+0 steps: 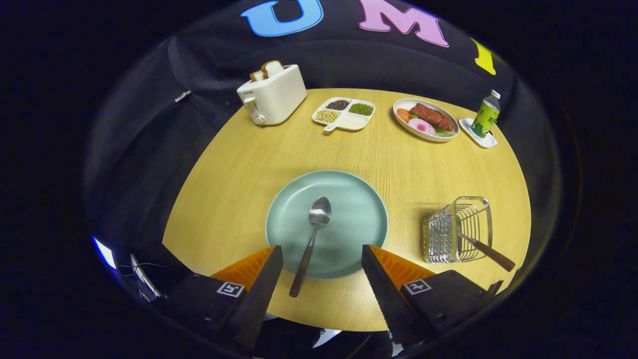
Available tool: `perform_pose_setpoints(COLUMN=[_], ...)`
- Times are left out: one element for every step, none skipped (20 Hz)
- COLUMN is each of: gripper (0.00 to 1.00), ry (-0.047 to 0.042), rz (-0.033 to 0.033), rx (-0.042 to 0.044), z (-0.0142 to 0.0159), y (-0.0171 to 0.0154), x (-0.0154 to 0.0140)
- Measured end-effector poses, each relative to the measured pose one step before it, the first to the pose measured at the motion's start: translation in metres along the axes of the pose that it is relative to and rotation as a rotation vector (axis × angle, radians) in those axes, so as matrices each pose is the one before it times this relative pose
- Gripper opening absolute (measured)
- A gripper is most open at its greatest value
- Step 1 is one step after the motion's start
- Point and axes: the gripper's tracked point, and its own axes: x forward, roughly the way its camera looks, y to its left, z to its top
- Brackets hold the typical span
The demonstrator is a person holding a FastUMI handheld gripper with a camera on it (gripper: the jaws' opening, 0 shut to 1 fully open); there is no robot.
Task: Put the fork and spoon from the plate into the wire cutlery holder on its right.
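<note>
Gripper [321,254] spread wide, nothing pinched, hanging just short of the plate's near rim. Spoon [311,234] right there between the fingers: bowl up on the teal plate [359,199], handle trailing back over the near rim onto the table [249,159], end poking out past the plate toward the gripper. Long axis roughly in line with the fingers, tilted a bit, bowl leaning right and handle end leaning left. So basically lined up already, only needed a straight push forward and down to straddle the handle, then a squeeze.

Wire cutlery holder [458,229] off to the right of the plate, well apart from it, with a brown-handled utensil [491,252] already sticking out at a slant, probably the fork, though couldn't see the business end. Looked like half the job done, spoon left.

Toaster [271,94], snack tray [344,113], food dish [426,119] and bottle [485,115] way beyond, not in the way.
</note>
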Motion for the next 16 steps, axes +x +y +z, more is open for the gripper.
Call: perform_pose_setpoints(gripper=[0.99, 0.99, 0.99, 0.99, 0.99, 0.99, 0.98, 0.95, 0.93, 0.90, 0.89, 0.84, 0.81, 0.75, 0.72, 0.70], ry=[0.02792, 0.02207, 0.01917, 0.02034, 0.01942, 0.01853, 0.01599, 0.01391, 0.01310, 0.01648, 0.01666, 0.01117, 0.00908, 0.01228, 0.01595, 0.01363], rz=[-0.00139, -0.00415, -0.01425, -0.01542, -0.01836, -0.00539, -0.00333, -0.00447, -0.00263, -0.00093, 0.00062, -0.00315, -0.01325, -0.00068, -0.00087, -0.00326], rx=[-0.00716, -0.00979, -0.00609, -0.00253, 0.00118, 0.00357, -0.00031, -0.00863, -0.01205, -0.01204, -0.00810, -0.00182, 0.00571, 0.01522, 0.01166, 0.00506], z=[-0.00559, -0.00343, -0.00325, -0.00384, -0.00278, -0.00193, -0.00261, -0.00348, -0.00317, -0.00402, -0.00349, -0.00059, 0.00006, -0.00026, -0.00128, 0.00019], y=[0.00294, 0.00229, -0.00038, -0.00117, -0.00188, 0.00311, 0.00178, 0.00150, 0.00159, 0.00176, 0.00323, 0.00062, -0.00135, -0.00047, -0.00065, -0.00144], x=[0.00884, 0.00822, 0.00944, 0.00731, 0.00752, 0.00567, 0.00642, 0.00490, 0.00497, 0.00530, 0.00457, 0.00435, 0.00381, 0.00330, -0.00014, 0.00292])
